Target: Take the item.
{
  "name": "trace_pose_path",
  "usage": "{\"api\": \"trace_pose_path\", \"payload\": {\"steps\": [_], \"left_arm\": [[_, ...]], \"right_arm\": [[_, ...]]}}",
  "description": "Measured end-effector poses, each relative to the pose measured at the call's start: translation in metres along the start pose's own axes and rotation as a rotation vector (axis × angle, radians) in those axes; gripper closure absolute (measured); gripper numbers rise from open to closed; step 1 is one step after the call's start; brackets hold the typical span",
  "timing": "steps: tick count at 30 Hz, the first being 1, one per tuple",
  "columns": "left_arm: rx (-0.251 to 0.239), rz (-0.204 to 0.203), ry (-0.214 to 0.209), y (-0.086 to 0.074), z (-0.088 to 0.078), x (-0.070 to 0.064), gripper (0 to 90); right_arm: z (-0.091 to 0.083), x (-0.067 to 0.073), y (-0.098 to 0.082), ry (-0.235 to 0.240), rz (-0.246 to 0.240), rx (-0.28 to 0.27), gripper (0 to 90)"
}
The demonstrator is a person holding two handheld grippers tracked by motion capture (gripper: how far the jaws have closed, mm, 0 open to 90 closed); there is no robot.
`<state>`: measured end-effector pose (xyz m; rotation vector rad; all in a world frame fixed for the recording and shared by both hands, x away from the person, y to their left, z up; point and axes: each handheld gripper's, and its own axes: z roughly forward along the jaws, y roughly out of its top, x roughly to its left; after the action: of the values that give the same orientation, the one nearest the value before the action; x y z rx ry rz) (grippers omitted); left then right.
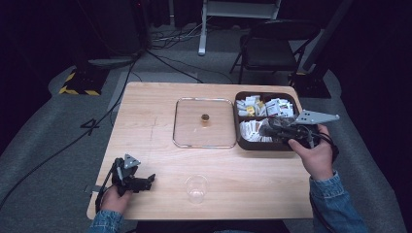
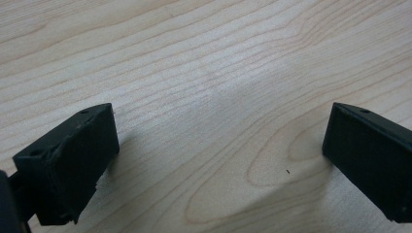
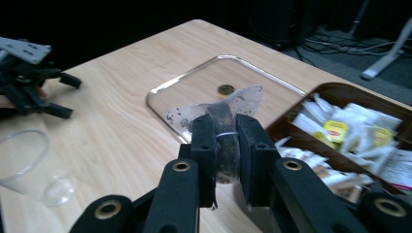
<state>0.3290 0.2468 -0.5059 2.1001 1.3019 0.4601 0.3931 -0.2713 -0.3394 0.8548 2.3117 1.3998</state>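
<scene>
My right gripper (image 3: 225, 141) is shut on a translucent tea bag (image 3: 243, 99) with dark leaves inside, held in the air. In the high view this gripper (image 1: 267, 129) hovers over the near left part of a brown box (image 1: 265, 145) of tea packets. A clear plastic cup (image 1: 196, 188) stands empty near the table's front edge, also seen at the lower left of the right gripper view (image 3: 26, 160). My left gripper (image 1: 149, 182) rests open on the wood at the front left, left of the cup. Its jaws (image 2: 221, 155) stand wide apart over bare table.
A clear glass lid (image 1: 189, 126) with a small brass knob (image 1: 205, 117) lies flat mid-table, left of the box. The box rim (image 3: 335, 90) and several packets show beside the lid (image 3: 194, 87). A folding chair (image 1: 272, 46) stands beyond the far edge.
</scene>
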Motion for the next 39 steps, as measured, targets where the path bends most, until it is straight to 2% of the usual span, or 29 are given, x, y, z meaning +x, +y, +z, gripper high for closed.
{"api": "trace_pose_path", "payload": {"steps": [8,19,27,32,39], "left_arm": [[-0.002,-0.011,0.013,-0.003,-0.003,-0.002,0.0],[-0.003,-0.004,0.007,-0.003,-0.002,-0.002,0.0],[0.0,-0.002,0.003,-0.002,-0.002,-0.002,0.0],[-0.002,0.005,0.0,-0.001,-0.001,-0.001,0.0],[-0.001,0.008,-0.006,0.0,0.0,-0.001,0.0]], "right_arm": [[0.018,0.025,0.014,0.086,-0.033,0.0,78.8],[0.043,0.064,0.02,0.175,-0.047,0.004,78.8],[0.054,0.096,0.022,0.24,-0.093,0.011,78.8],[0.065,0.115,0.016,0.299,-0.111,0.034,78.7],[0.079,0.132,0.011,0.336,-0.118,0.056,78.7]]}}
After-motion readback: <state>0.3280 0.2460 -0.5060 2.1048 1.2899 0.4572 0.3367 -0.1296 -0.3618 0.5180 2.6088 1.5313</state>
